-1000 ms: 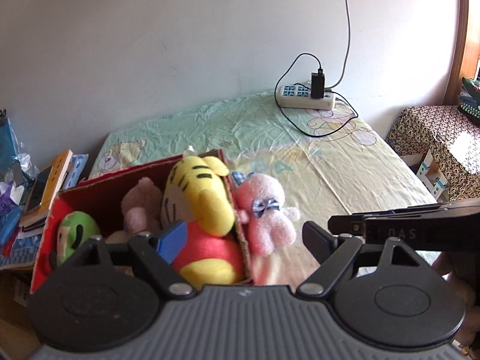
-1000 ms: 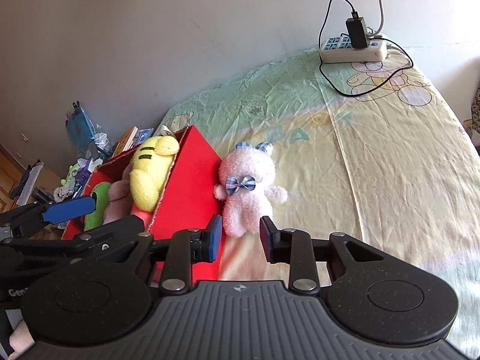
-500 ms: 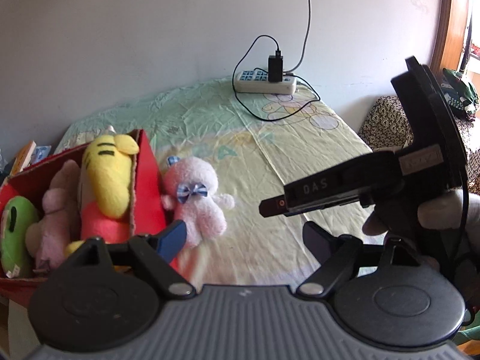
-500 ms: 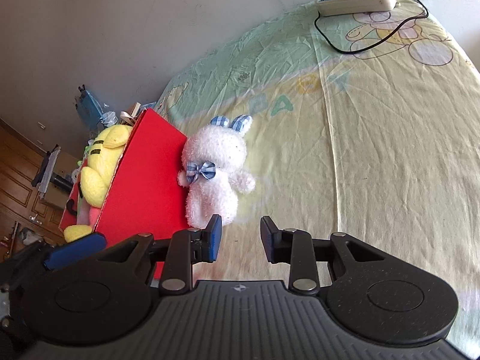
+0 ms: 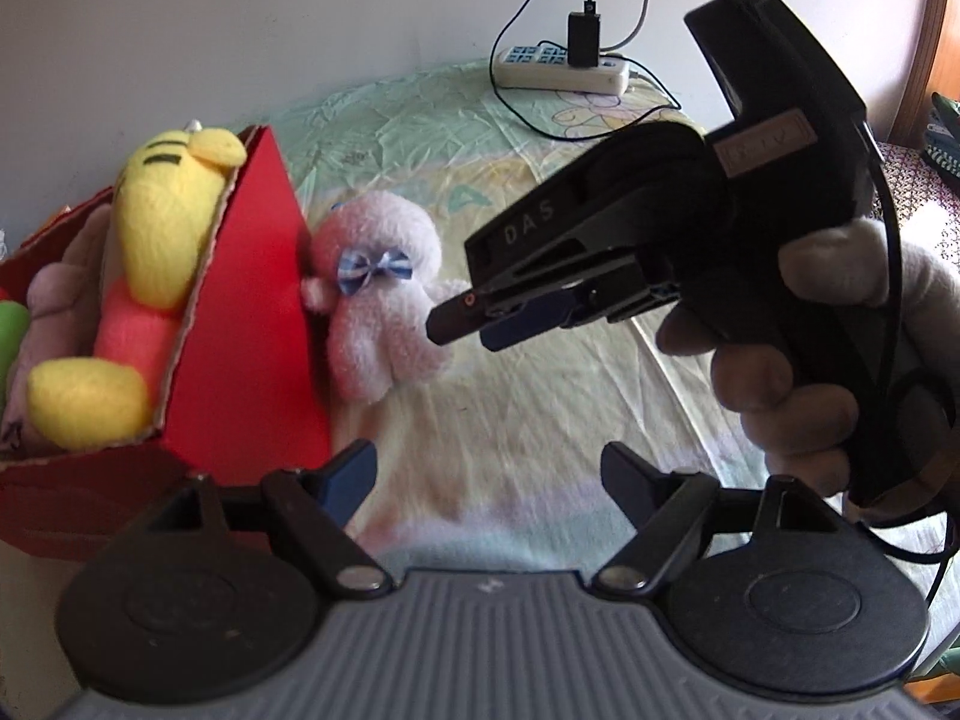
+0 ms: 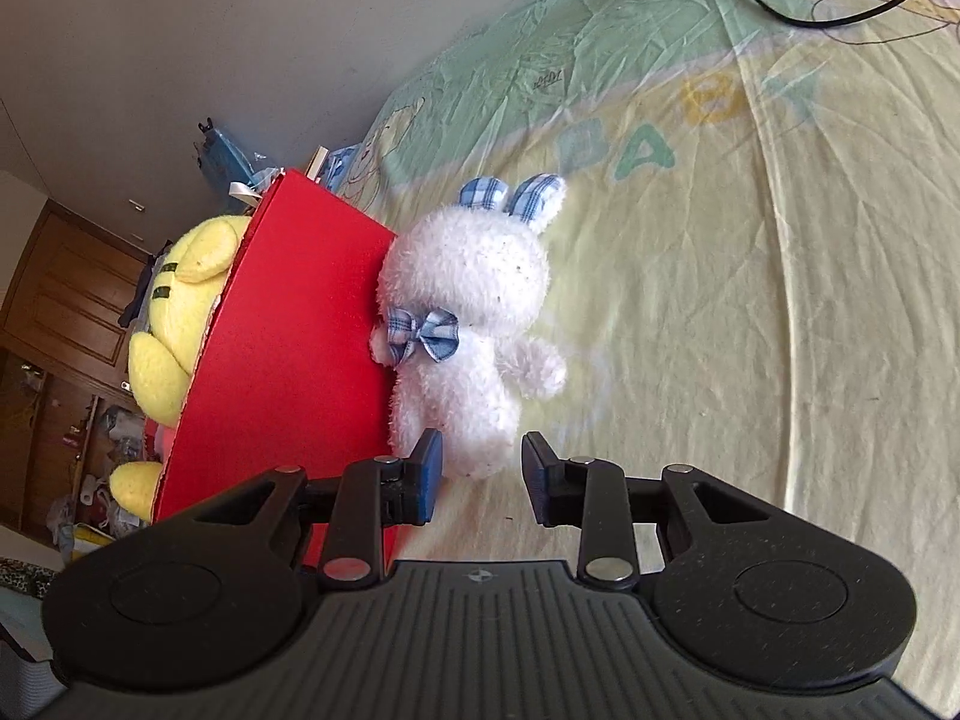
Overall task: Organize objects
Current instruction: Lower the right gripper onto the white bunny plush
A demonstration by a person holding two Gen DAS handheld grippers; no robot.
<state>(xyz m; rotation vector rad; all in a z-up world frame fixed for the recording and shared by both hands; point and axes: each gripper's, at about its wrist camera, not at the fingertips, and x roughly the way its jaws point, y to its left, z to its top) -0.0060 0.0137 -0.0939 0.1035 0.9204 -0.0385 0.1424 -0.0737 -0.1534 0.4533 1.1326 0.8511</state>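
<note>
Pale pink plush rabbit with blue checked ears and bow tie (image 6: 474, 324) lies on the bed sheet, pale yellow and green with cartoon print (image 6: 750, 300), head toward the far wall. Its left side touches the outer wall of the red cardboard box (image 6: 282, 348). Rabbit outside the box, not in it.

Box holds a yellow plush tiger in a red shirt (image 5: 162, 240), a pinkish plush toy (image 5: 57, 294) beside it, and a green toy at the left frame edge, mostly cut off.

Right claw (image 6: 480, 477): jaws slightly parted and have just been opening a little; they straddle the rabbit's lower end, pads not pressing it. In the left wrist view it points in from the right, tips just beside the rabbit, a hand (image 5: 798, 372) gripping its handle.

Left claw (image 5: 486, 480): jaws spread wide, having just narrowed slightly, nothing between them, over bare sheet near the box corner.

White power strip with a black charger plugged in (image 5: 564, 63) sits at the far end of the bed against the wall.
</note>
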